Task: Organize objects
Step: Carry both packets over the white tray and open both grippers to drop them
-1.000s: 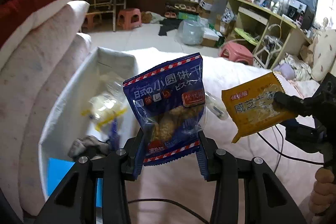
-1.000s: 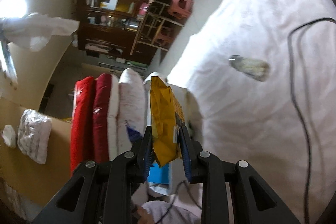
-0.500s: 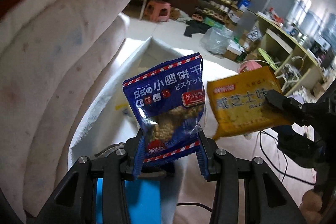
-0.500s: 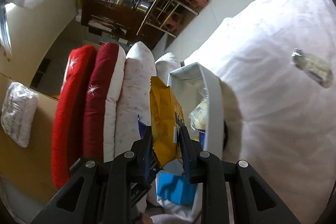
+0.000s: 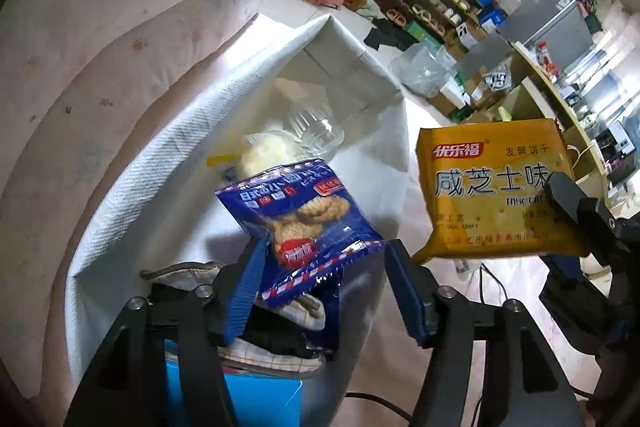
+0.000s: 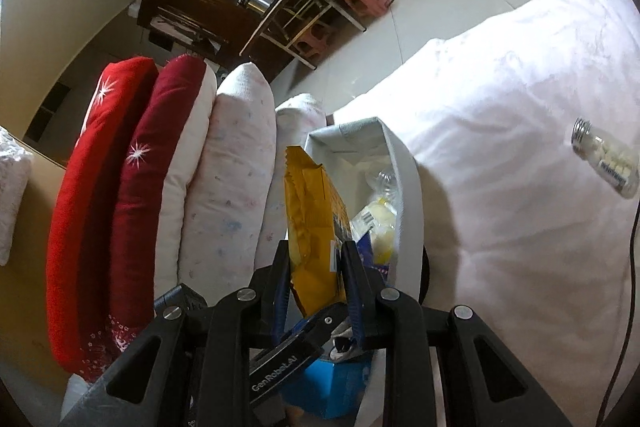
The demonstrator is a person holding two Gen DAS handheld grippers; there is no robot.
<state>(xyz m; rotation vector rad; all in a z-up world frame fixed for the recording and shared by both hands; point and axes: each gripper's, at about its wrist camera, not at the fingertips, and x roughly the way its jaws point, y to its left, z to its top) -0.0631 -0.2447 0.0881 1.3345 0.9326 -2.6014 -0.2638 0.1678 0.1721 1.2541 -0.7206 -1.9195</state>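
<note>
My left gripper (image 5: 320, 283) is open over the white fabric bin (image 5: 168, 155). The blue biscuit packet (image 5: 300, 223) tips forward between the spread jaws, loose against the left finger. My right gripper (image 6: 316, 283) is shut on the yellow cracker packet (image 6: 312, 227) and holds it upright over the bin (image 6: 404, 195). The yellow packet (image 5: 492, 187) also shows in the left wrist view, to the right of the blue one, just past the bin's right wall.
The bin holds a clear glass (image 5: 316, 127), a pale bagged snack (image 5: 268, 155), a cloth (image 5: 280, 347) and a blue box (image 5: 256, 399). Pillows (image 6: 224, 179) press against its left side. A small jar of white pieces (image 6: 604, 163) lies on the white bedding (image 6: 500, 107).
Both grippers moved over the bin. My left gripper opened and the blue packet tipped forward and sank between the jaws. The right gripper kept its hold on the yellow packet.
</note>
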